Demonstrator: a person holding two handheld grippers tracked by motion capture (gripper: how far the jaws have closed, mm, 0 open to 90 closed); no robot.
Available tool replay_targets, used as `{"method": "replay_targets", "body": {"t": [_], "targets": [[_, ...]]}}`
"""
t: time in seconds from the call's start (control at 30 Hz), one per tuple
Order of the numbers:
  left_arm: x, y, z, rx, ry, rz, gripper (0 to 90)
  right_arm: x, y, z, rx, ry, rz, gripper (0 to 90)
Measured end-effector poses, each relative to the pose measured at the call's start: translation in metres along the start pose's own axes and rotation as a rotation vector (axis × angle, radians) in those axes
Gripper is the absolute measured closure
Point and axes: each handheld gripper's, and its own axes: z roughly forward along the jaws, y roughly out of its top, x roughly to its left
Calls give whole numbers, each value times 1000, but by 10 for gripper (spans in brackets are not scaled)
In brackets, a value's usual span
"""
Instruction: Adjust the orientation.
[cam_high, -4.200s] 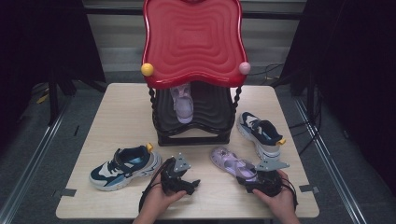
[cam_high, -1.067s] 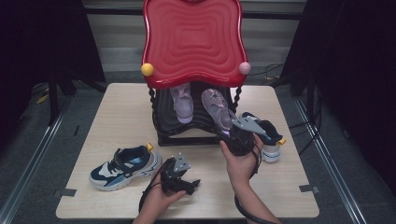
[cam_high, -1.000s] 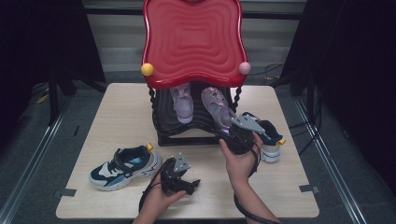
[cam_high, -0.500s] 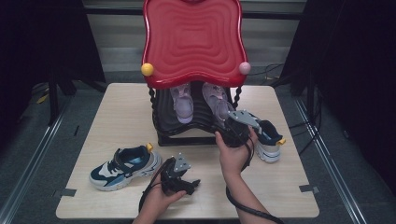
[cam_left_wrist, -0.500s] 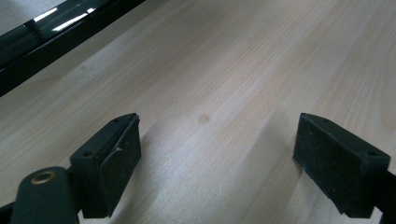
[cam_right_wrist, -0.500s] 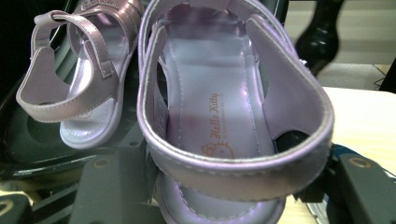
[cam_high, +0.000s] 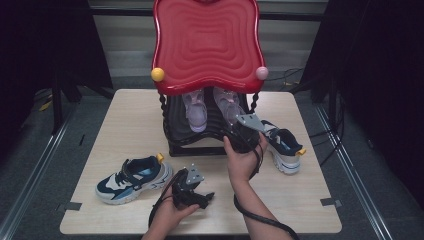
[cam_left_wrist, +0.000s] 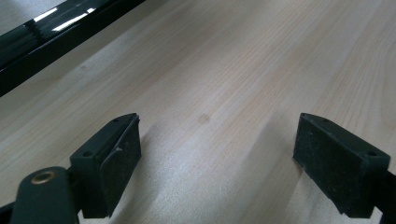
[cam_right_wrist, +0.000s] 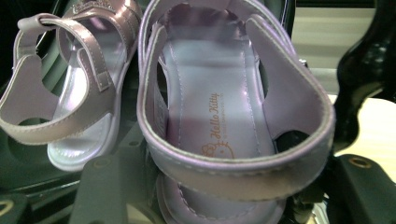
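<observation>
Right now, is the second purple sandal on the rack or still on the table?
On the rack: the purple sandal sits beside its mate on the black shelf.

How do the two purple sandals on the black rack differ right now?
The right sandal sits between the right hand-held gripper jaws at its heel; the left sandal sits free. The right sandal angles slightly; the left sandal lies straighter. Both are glossy lilac, on the rack with heels toward the person.

Left claw (cam_left_wrist: 212, 163) gapes wide (nothing between) over pale wooden table (cam_left_wrist: 243, 70).
</observation>
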Motion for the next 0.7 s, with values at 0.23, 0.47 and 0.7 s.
{"method": "replay_targets", "body": {"t": [0.23,0.47,0.7], "targets": [[0,0,0,-6,0,-6,144,7,4,7,-18,-8,-11,374],[0,0,0,-6,1,-6,144,15,5,18,-16,-32,-3,374],[0,0,0,-6,0,-6,144,18,7,26,-14,-47,2,374]]}}
